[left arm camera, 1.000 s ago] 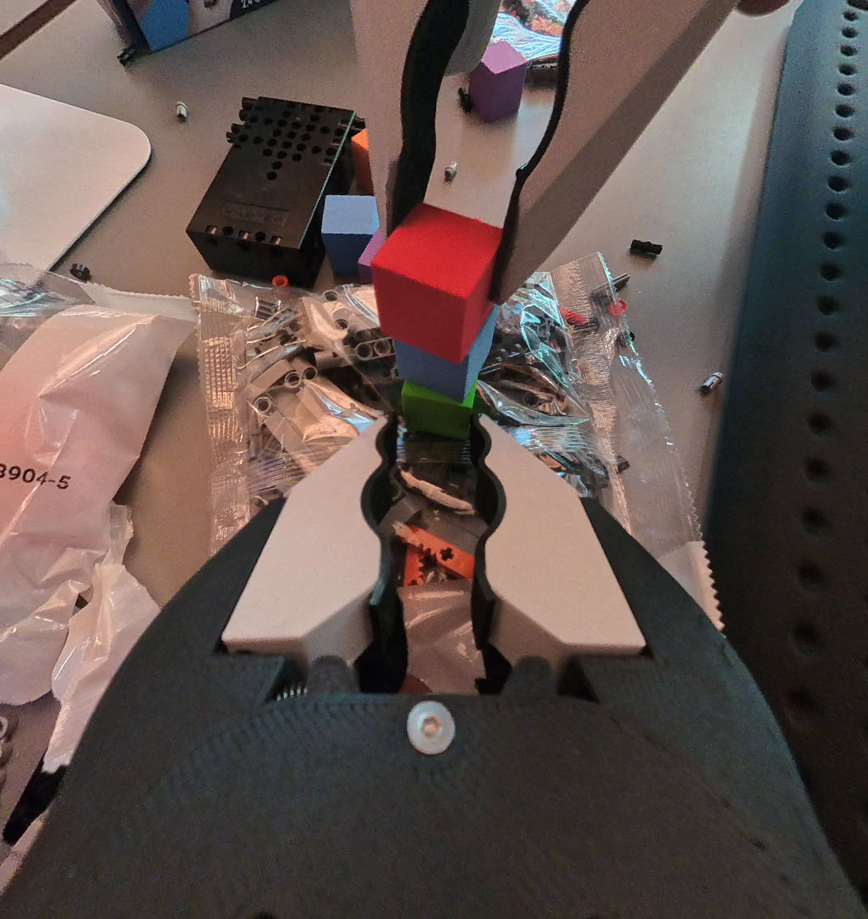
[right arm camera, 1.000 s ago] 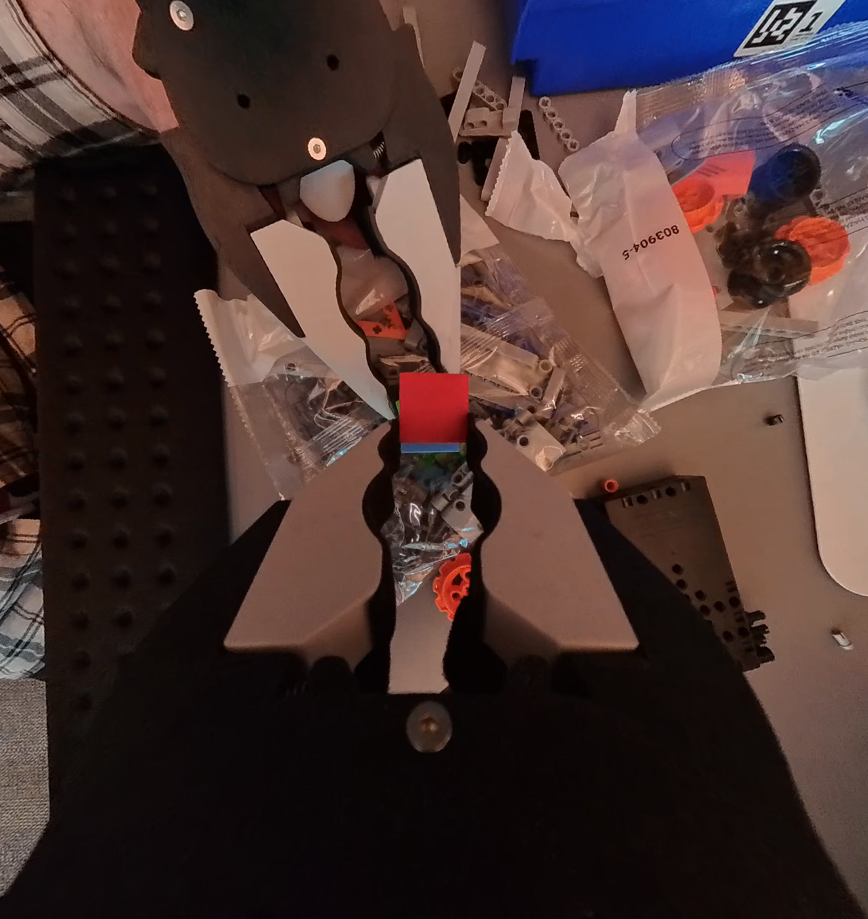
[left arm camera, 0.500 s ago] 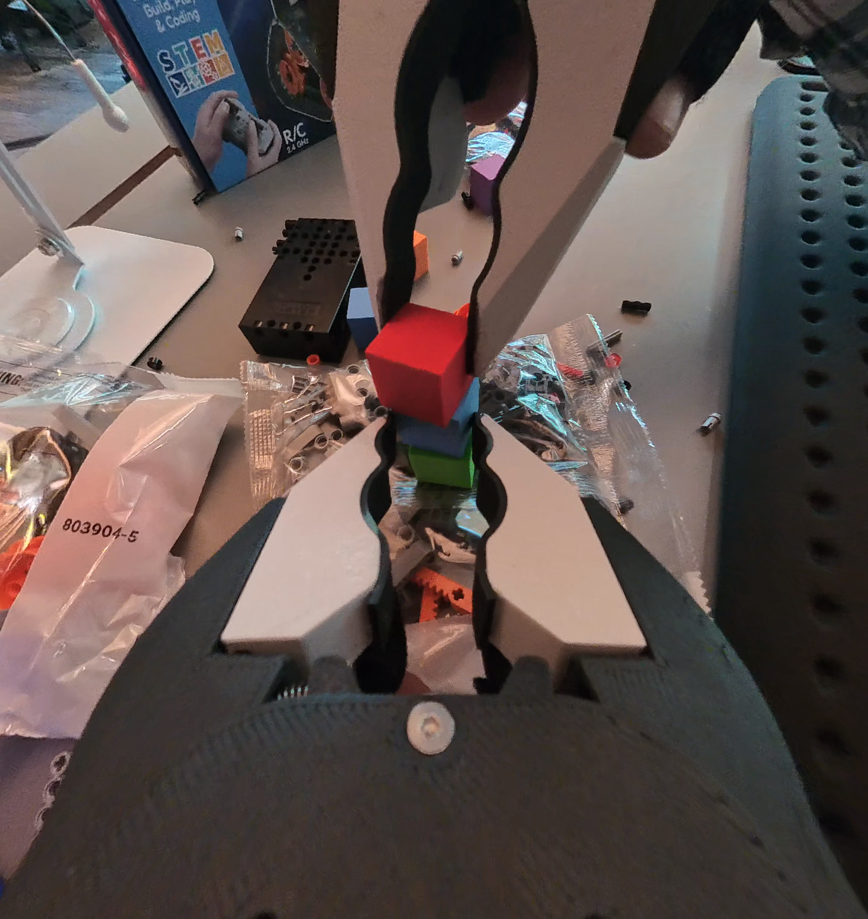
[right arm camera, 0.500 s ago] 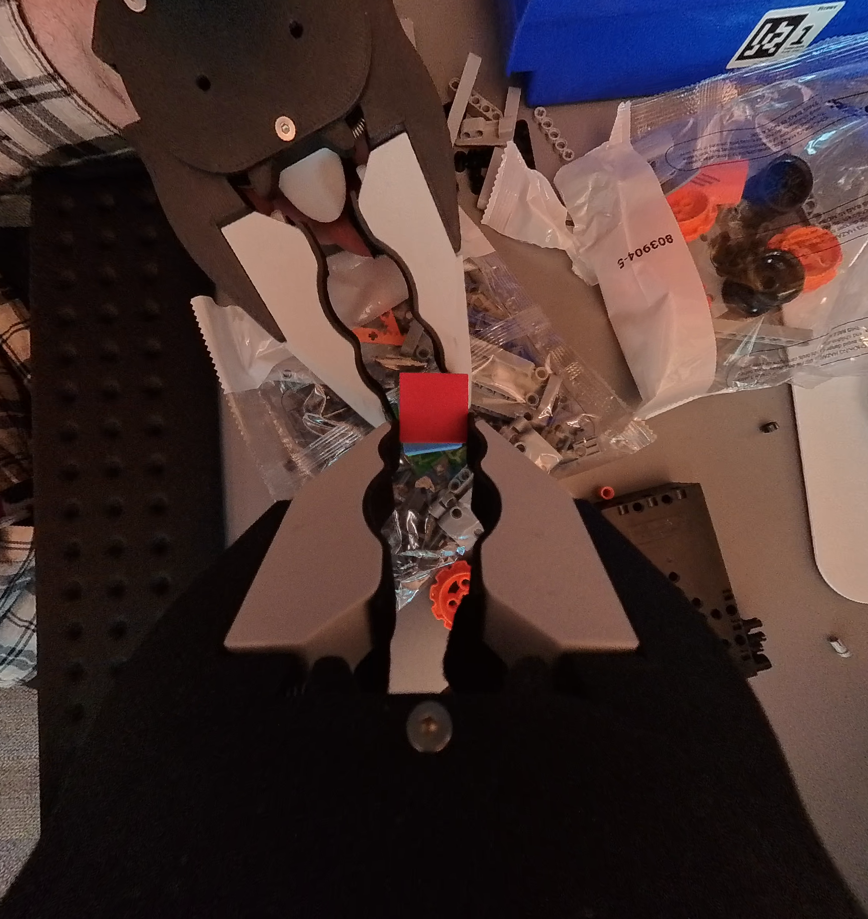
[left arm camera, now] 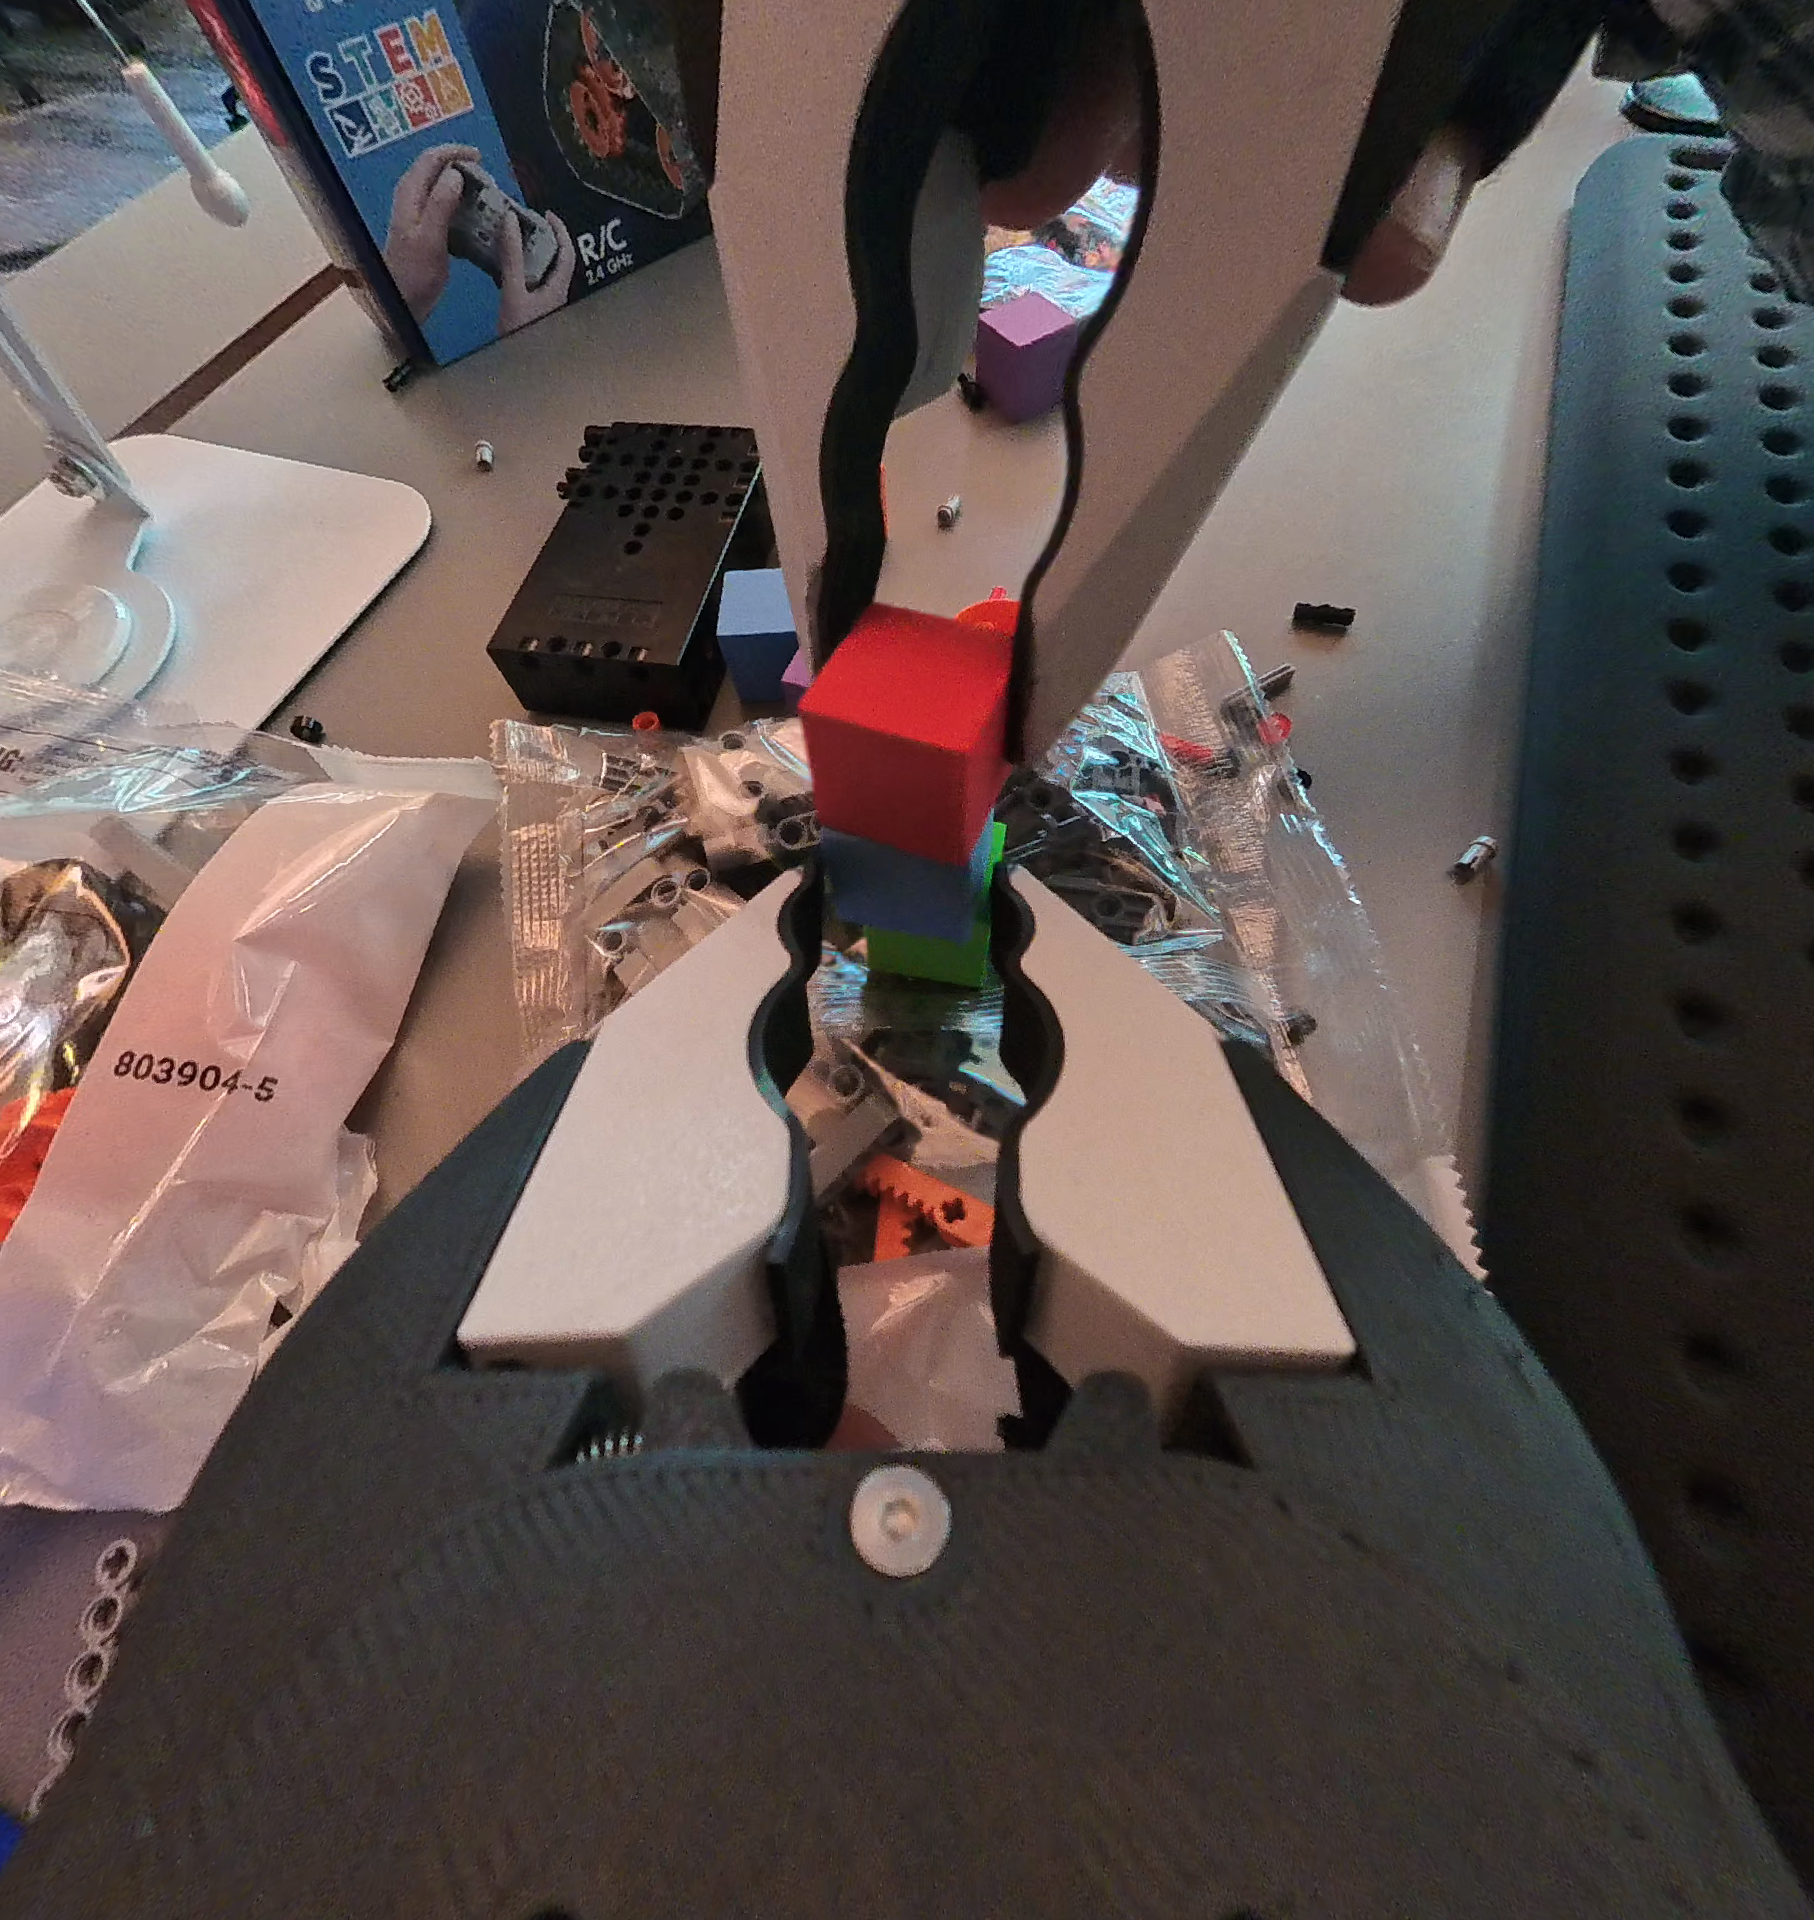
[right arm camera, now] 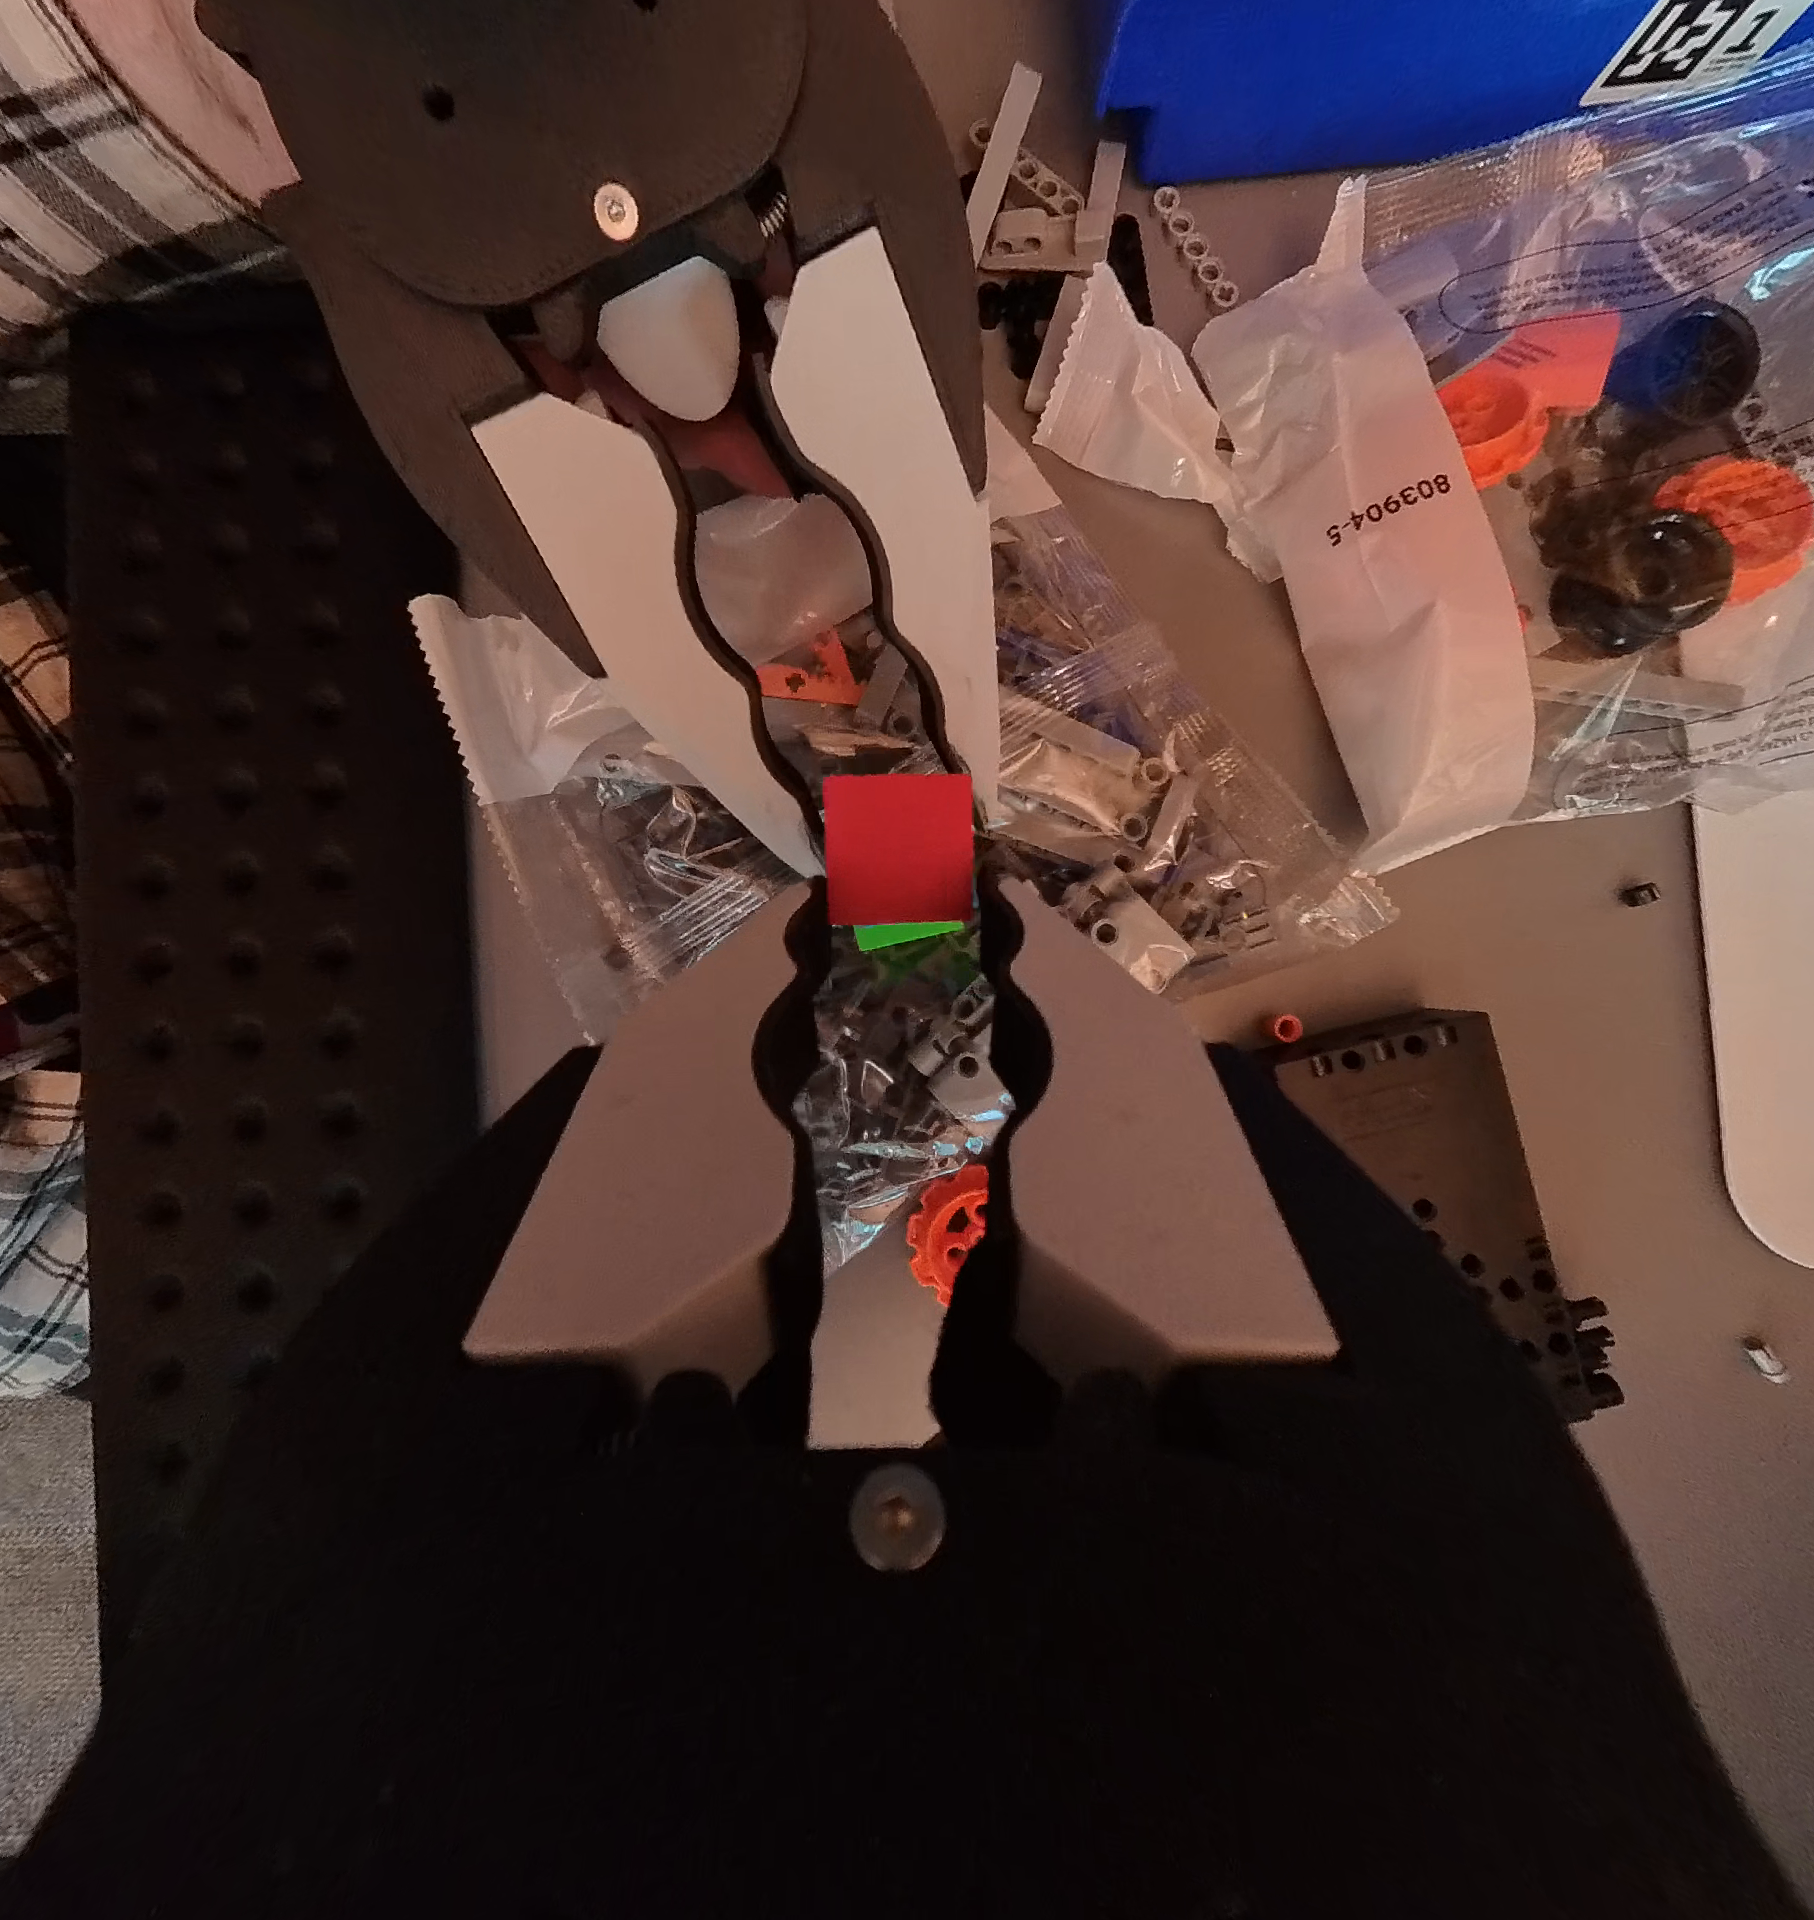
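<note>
Though stacked, red cube [left arm camera: 908,727] between right fingers [left arm camera: 1142,520]

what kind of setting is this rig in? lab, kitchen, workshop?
Probably a desk or hobby worktable, not a kitchen. Cues: clear bags of small building-kit parts, a blue kit box standing at the back, a black perforated block, and a white lamp or stand base on the tabletop.
</note>
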The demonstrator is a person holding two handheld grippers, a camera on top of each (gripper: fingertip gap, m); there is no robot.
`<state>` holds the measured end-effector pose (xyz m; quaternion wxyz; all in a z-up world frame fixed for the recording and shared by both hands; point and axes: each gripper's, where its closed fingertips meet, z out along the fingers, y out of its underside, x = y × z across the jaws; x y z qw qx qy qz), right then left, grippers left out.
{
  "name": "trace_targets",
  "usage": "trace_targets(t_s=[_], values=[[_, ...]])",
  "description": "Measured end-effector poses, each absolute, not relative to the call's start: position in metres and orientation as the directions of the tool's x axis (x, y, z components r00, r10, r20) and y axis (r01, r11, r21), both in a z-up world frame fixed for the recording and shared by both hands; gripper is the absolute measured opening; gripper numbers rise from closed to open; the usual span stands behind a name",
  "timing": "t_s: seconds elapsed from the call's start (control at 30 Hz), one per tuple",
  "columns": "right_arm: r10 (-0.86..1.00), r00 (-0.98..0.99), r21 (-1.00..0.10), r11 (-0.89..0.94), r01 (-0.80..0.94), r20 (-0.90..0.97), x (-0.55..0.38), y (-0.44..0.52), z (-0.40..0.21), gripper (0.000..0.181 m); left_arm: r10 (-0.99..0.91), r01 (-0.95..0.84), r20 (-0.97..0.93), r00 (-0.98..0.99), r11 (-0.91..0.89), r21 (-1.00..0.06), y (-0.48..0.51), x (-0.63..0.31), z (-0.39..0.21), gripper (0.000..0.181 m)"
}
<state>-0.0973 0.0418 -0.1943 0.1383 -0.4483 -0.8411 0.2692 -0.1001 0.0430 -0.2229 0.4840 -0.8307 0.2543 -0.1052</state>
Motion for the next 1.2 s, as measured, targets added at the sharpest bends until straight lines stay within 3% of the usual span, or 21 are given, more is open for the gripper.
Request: trace_targets(t_s=[0.43, 0.6, 0.83, 1.07, 1.2], values=[[0.838, -0.545, -0.630, 0.407, 0.662, -0.031, -0.095, 0.046, -0.187, 0.031, -0.532, -0.336, -0.080, 0.843, -0.405, -0.850, 0.042, -0.100, -0.225, 0.035], [0.856, -0.513, -0.638, 0.360, 0.681, -0.065, -0.090, 0.054, -0.201, 0.026, -0.539, -0.405, -0.131, 0.832, -0.429, -0.807, 0.043, -0.099, -0.237, 0.027], [0.869, -0.495, -0.643, 0.380, 0.665, 0.002, -0.069, 0.066, -0.203, 0.034, -0.540, -0.391, -0.141, 0.830, -0.381, -0.838, 0.045, -0.096, -0.220, 0.032], [0.897, -0.439, -0.597, 0.377, 0.708, 0.046, -0.036, 0.088, -0.219, 0.039, -0.580, -0.492, -0.206, 0.788, -0.393, -0.777, 0.053, -0.083, -0.232, 0.028], [0.917, -0.392, -0.625, 0.346, 0.699, 0.068, -0.043, 0.098, -0.221, 0.036, -0.571, -0.507, -0.223, 0.790, -0.405, -0.761, 0.052, -0.084, -0.229, 0.024]])
